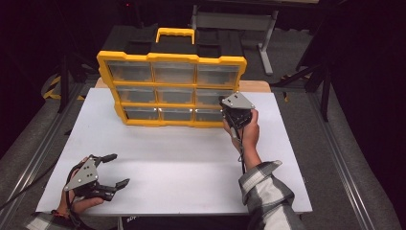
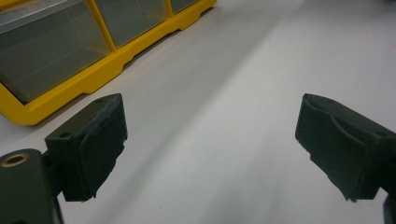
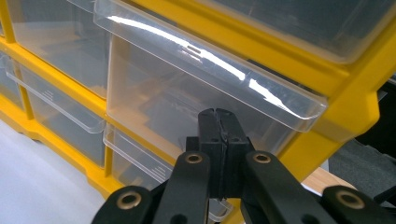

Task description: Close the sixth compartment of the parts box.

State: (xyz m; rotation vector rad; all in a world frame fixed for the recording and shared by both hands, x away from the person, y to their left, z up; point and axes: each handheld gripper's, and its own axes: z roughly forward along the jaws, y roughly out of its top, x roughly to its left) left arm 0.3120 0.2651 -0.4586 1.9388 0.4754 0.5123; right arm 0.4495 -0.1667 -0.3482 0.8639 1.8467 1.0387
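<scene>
- The left gripper (image 1: 113,171) rests near the front left corner of the white table (image 1: 172,158), its jaws spread wide with nothing between them; in the left gripper view the two black pads (image 2: 88,144) frame bare table.
- The person's left hand (image 1: 79,201) lies low at the front edge, well apart from the work.
- Farther in, toward the back right part of the table, the right hand (image 1: 249,132) holds the right gripper (image 3: 217,122) up against the yellow drawer cabinet (image 1: 172,88).
- That gripper's jaws are pressed fully together, pad against pad, gripping nothing.
- In the right gripper view the closed tips sit just below the lip of a clear drawer (image 3: 196,93) in the cabinet's right column; from the high view it looks like the middle row, though I cannot tell for certain.
- This drawer stands slightly proud of the yellow frame compared with its neighbours.
- The step in hand seems to be working this drawer with the closed tips, either hooking under the lip to pull or pushing the front home.
- To do it well, keep the tips centred under the lip so the drawer slides straight and does not jam sideways.
- Move along the drawer's own line, slowly; the cabinet stands free on the table and could slide or tip.
- The idle left gripper could steady the cabinet's left side if it starts to shift.
- The cabinet stands along the back edge, its handle (image 1: 175,33) on top.
</scene>
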